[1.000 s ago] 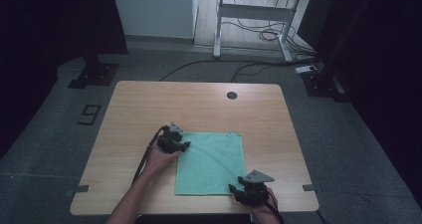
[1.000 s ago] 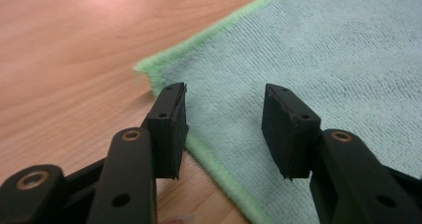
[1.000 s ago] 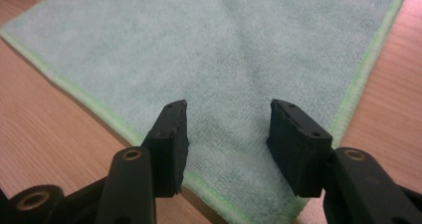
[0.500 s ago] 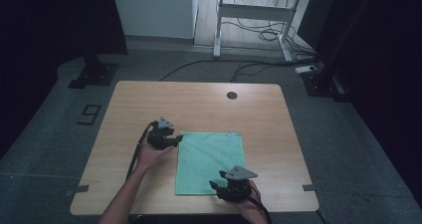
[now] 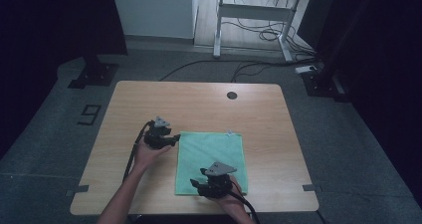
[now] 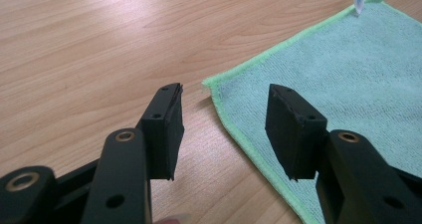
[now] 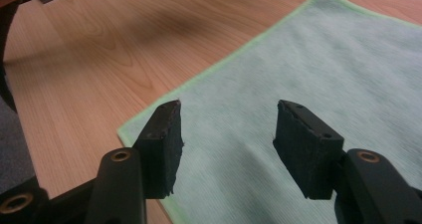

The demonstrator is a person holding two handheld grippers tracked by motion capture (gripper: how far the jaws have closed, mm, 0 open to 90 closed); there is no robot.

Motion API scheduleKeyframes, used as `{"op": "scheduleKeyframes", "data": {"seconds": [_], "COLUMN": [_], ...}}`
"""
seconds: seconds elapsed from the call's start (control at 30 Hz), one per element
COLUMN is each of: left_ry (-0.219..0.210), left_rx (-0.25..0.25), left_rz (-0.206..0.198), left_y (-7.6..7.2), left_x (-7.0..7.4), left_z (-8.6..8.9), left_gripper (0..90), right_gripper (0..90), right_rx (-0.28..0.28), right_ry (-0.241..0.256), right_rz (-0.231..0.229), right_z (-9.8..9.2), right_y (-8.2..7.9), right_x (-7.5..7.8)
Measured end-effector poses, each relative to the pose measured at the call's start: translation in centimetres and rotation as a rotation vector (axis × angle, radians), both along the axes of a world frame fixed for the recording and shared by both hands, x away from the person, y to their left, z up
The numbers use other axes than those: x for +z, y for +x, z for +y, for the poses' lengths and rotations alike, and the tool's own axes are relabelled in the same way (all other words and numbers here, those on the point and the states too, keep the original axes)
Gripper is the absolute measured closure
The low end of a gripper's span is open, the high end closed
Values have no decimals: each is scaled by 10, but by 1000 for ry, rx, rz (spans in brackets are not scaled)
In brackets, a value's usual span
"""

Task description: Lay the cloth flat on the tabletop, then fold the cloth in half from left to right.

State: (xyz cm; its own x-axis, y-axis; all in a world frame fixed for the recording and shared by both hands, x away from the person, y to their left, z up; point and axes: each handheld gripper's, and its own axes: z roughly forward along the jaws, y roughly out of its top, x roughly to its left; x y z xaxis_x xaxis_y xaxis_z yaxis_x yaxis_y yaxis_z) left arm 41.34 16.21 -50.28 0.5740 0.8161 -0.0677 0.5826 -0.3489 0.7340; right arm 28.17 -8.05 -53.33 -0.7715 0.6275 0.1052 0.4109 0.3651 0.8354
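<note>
A light green cloth (image 5: 211,154) lies flat on the wooden table (image 5: 199,102), with a small white tag (image 5: 230,133) at its far right corner. My left gripper (image 5: 176,141) stands open at the cloth's far left corner (image 6: 209,83), its jaws straddling that corner just above the table. In the left gripper view the cloth (image 6: 338,79) spreads to the right. My right gripper (image 5: 195,184) is open over the cloth's near left part, close to the near left corner (image 7: 124,130). The cloth (image 7: 298,69) runs away ahead of its jaws. Nothing is held.
A dark round cable hole (image 5: 231,95) sits near the table's far edge. Beyond the table stand a white desk frame (image 5: 251,15) with loose cables on the floor and a black stand base (image 5: 92,74) at the left. Bare wood surrounds the cloth.
My right gripper has moved left along the cloth's near edge, from the near right corner toward the near left one. My left gripper shifted slightly left, to the far left corner.
</note>
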Motion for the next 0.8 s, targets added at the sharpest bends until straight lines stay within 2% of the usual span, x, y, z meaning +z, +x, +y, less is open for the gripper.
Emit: {"op": "scheduleKeyframes", "data": {"seconds": [0.23,0.43,0.63,0.8], "left_ry": [2,-18,-5,-10], "left_rx": [19,38,44,49], "left_rz": [10,17,35,50], "left_y": [2,6,16,26], "left_x": [-3,-6,-15,-22], "left_z": [3,3,-3,-8], "left_gripper": [500,499,504,511], "right_gripper": [437,436,442,449], "right_rx": [30,45,59,76], "right_ry": [-13,-10,-18,-25], "right_rz": [0,-7,5,15], "right_z": [18,30,39,44], "right_y": [1,1,3,3], "right_x": [-1,0,-4,-8]}}
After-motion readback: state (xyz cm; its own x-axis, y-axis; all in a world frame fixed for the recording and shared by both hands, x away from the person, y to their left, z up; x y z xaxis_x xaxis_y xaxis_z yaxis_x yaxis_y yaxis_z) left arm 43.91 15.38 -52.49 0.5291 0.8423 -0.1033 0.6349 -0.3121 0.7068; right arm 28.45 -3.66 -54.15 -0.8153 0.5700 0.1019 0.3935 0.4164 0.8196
